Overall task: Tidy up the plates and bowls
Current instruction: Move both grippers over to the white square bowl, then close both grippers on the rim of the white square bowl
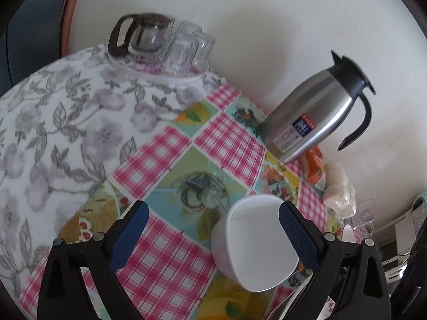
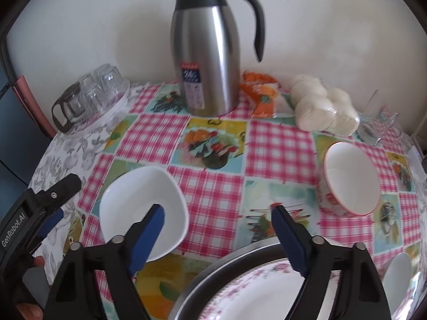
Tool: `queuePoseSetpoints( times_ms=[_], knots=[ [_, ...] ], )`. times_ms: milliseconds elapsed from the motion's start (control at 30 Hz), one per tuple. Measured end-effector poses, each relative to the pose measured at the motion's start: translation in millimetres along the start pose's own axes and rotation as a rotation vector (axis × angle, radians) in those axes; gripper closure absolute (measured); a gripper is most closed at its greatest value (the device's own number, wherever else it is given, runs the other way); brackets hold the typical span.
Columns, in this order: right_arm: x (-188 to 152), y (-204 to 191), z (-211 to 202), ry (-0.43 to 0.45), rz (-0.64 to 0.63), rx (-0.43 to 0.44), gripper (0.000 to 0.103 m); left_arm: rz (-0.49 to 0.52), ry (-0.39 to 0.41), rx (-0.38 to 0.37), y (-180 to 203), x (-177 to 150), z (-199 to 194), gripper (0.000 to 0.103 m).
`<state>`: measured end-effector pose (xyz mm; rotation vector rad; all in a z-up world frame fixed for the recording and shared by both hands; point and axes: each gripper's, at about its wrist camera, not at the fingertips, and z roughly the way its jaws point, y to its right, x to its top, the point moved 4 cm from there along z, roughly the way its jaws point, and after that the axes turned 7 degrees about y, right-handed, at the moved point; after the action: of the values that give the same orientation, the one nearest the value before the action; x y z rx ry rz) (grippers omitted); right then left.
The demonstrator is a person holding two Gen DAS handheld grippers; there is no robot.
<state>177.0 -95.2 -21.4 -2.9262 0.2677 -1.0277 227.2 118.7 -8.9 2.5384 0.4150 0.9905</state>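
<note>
Two bowls and a plate are the things to sort on the table (image 2: 280, 144), which wears a pink-check cloth with fruit pictures. A square white bowl (image 2: 142, 210) sits at about 8 o'clock in the right wrist view; in the left wrist view the same bowl lies at 5 o'clock, between the blue pads of the left tongs (image 1: 213, 233). Those tongs gape wide: the right pad overlaps the bowl's rim in the picture, the left pad stands well apart from it, and nothing is gripped. A round bowl with an orange rim (image 2: 351, 178) stands at 3 o'clock in the right wrist view, well apart from the white one. A floral plate (image 2: 256, 296) lies in a metal tray (image 2: 213, 272) at 6 o'clock, partly under the right tongs (image 2: 217, 220). The right tongs are open and empty, their pads above the cloth and the tray's far rim.

Farther out, a steel thermos jug (image 2: 210, 53) with a black handle stands at 12 o'clock by the wall. Just right of it lie an orange packet (image 2: 260, 94) and a wrapped bundle of white rounds (image 2: 323, 106). At 10 o'clock a glass coffee pot (image 2: 68, 109) and upturned glasses (image 2: 106, 84) share a clear tray. A hand (image 2: 29, 312) shows at 8 o'clock, at the frame's edge.
</note>
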Motion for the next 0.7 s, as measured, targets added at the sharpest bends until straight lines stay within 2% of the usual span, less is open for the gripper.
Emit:
queuePoseSetpoints(
  times_ms=[67,133,267,333,500,700],
  knots=[
    [-2.7,-4.4,6.2,-0.018,0.001,0.001,0.029,0.007,-0.022,-0.002,0.7,-3.7,4.5,0.009],
    [-5.6,-7.5,12.6,-0.040,0.005,0.002,0.035,0.012,-0.041,-0.008,2.2,-7.6,9.0,0.025],
    [-10.1,-14.1,21.4,-0.062,-0.007,0.004,0.046,0.031,-0.080,-0.015,7.1,-15.9,18.6,0.036],
    [-11.1,-17.0,24.8,-0.069,-0.015,0.001,0.050,0.035,-0.095,-0.024,9.1,-19.2,22.2,0.046],
    [-13.4,-21.7,33.9,-0.092,-0.018,0.001,0.071,0.049,-0.121,-0.041,14.0,-25.5,28.1,0.059],
    [-14.6,-29.3,41.4,-0.104,-0.035,0.003,0.087,0.074,-0.162,-0.027,18.4,-37.0,40.0,0.077]
  ],
)
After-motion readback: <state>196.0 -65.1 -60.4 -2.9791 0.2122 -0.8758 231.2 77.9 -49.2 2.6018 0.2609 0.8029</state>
